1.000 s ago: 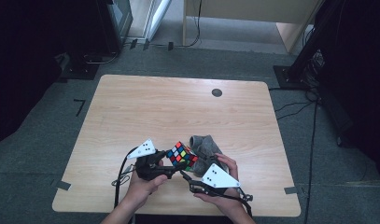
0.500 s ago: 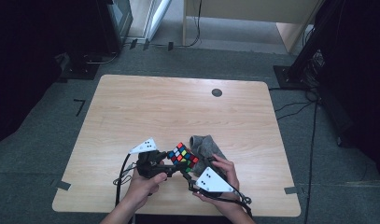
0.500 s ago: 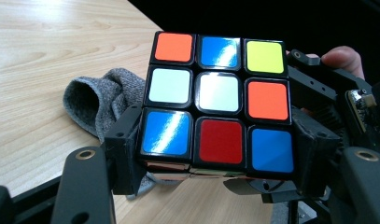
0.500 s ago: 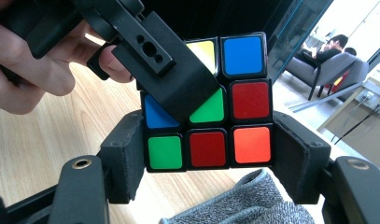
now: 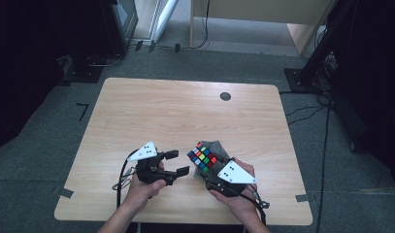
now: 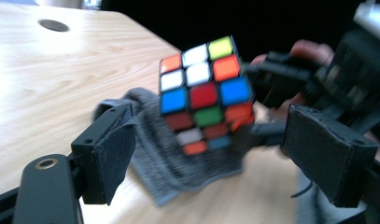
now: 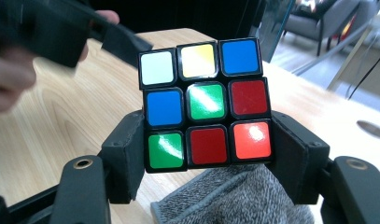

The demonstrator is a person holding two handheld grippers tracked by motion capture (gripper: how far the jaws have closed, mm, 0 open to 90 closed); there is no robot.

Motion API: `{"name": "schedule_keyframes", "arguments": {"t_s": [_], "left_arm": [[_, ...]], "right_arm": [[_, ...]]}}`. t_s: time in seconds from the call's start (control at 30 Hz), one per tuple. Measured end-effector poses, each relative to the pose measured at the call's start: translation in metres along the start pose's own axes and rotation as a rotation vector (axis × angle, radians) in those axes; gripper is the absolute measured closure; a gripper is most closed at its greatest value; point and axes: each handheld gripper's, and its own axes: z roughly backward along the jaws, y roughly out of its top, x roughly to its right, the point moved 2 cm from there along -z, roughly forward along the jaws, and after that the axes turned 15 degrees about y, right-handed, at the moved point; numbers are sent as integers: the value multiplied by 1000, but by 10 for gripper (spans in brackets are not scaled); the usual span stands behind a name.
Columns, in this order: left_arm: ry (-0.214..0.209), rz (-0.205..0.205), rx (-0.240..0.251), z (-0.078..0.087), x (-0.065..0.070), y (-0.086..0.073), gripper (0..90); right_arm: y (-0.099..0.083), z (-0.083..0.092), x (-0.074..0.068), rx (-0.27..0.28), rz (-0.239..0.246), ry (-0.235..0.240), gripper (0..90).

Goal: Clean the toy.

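Observation:
A scrambled colour cube (image 5: pixel 203 158) is held above a grey knitted cloth (image 5: pixel 218 146) near the table's front edge. My right gripper (image 5: pixel 207 169) is shut on the cube (image 7: pixel 204 102); its pads (image 7: pixel 127 158) press on the bottom layer from both sides, having closed a little more just now. My left gripper (image 5: pixel 178 163) stands open just left of the cube, its jaws having just been opening. In the left gripper view the cube (image 6: pixel 204 93) hangs beyond the spread pads (image 6: pixel 108 154), touching neither, with the cloth (image 6: pixel 169 163) below it.
The wooden table (image 5: pixel 185 111) has a round dark hole (image 5: pixel 225 96) at its far right. Cables trail from both grippers over the front edge. Dark furniture and floor cables lie beyond the table's far side.
The left gripper, shut at the cube before, now has its jaws spread and clear of the cube. The right gripper has carried the cube slightly to the right.

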Motion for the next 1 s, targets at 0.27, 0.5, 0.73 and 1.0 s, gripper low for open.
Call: {"name": "schedule_keyframes", "arguments": {"t_s": [0.27,0.5,0.73,1.0], "left_arm": [[129,-260,10,-6,17,-9,169],[209,-428,42,-8,27,-16,153],[252,-512,107,-7,32,-18,151],[274,-594,139,-8,40,-23,165]], "right_arm": [[7,5,0,29,-98,52,346],[14,8,-3,60,-171,124,346],[15,6,-5,57,-235,191,346],[15,3,-7,52,-297,243,345]]}}
